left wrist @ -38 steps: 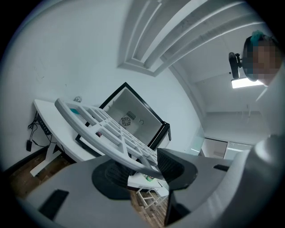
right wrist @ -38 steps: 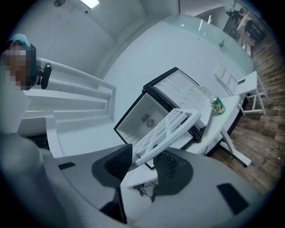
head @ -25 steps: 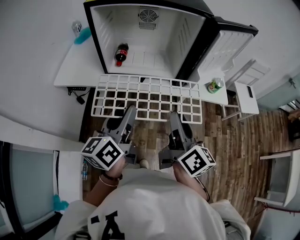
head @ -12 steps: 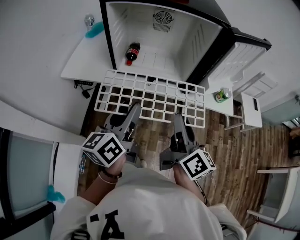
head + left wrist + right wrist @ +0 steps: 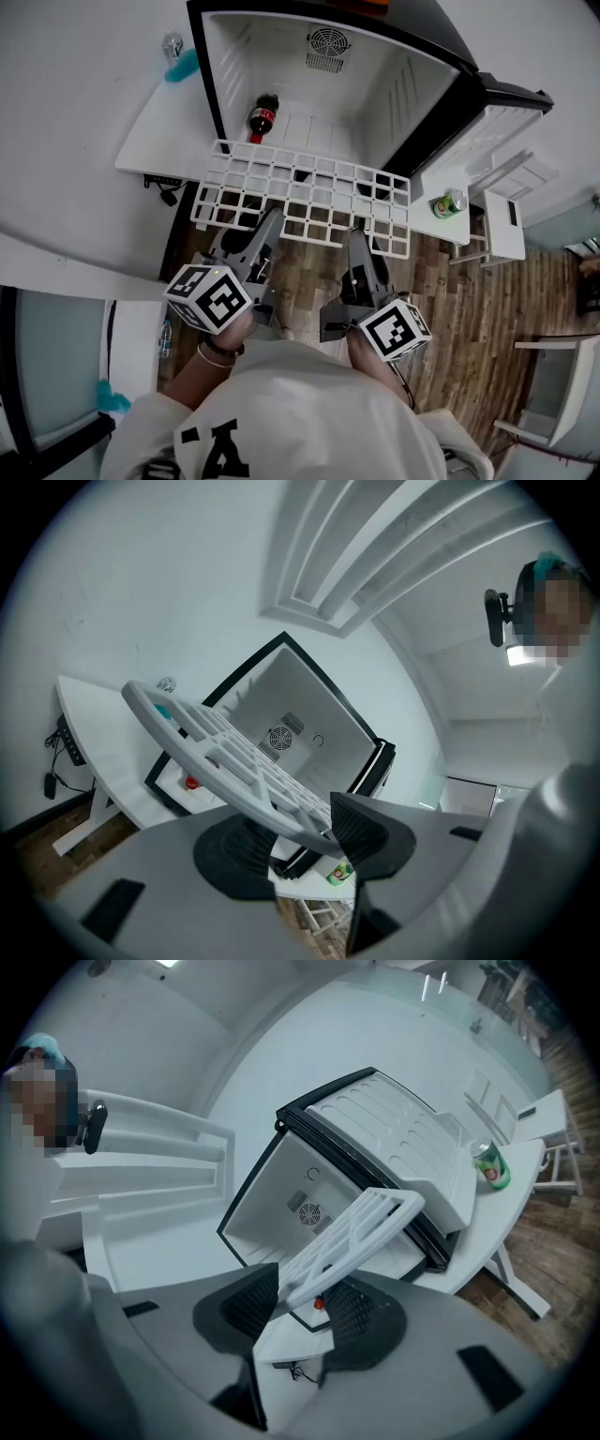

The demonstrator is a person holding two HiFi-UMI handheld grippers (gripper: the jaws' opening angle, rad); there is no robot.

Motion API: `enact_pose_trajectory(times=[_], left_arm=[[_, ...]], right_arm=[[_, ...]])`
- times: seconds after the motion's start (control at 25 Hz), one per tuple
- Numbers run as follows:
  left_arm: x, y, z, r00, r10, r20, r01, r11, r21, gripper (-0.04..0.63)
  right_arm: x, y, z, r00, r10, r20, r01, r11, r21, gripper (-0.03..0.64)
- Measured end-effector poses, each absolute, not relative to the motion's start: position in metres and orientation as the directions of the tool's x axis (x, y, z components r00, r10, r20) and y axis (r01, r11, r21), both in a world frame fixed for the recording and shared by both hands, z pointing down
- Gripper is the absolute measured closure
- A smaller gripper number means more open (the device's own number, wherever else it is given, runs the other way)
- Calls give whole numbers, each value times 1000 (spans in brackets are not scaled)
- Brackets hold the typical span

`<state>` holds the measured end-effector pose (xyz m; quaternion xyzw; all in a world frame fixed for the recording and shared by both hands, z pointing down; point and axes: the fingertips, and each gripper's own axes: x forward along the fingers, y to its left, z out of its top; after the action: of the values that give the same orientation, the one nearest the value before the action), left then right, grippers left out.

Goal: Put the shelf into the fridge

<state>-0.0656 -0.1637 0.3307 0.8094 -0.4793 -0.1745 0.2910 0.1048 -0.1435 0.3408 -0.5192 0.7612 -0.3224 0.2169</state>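
Advancing shelf (image 5: pixel 302 195) closer to fridge (image 5: pixel 281 66), left gripper (image 5: pixel 271 219), right gripper (image 5: pixel 354 240) clamping it

White grid shelf (image 5: pixel 305 192); fridge (image 5: pixel 394 89) black-rimmed, white inside; cola bottle (image 5: pixel 261 118) dark, red label; can (image 5: pixel 449 203) green; my left gripper (image 5: pixel 265 223) and right gripper (image 5: pixel 357 242) grey, black-and-white marker cubes

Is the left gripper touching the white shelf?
Touching. The left gripper view shows the shelf's edge pinched between the left gripper's fingers, with no gap.
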Motion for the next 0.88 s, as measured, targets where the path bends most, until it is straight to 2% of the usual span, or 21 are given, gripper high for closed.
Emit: enact_pose_trajectory(times=[0.88], left_arm=[[-82, -267, 330, 526, -851, -18, -641, -410, 649, 426]], right_arm=[[86, -237, 334, -314, -949, -9, -688, 234, -687, 466]])
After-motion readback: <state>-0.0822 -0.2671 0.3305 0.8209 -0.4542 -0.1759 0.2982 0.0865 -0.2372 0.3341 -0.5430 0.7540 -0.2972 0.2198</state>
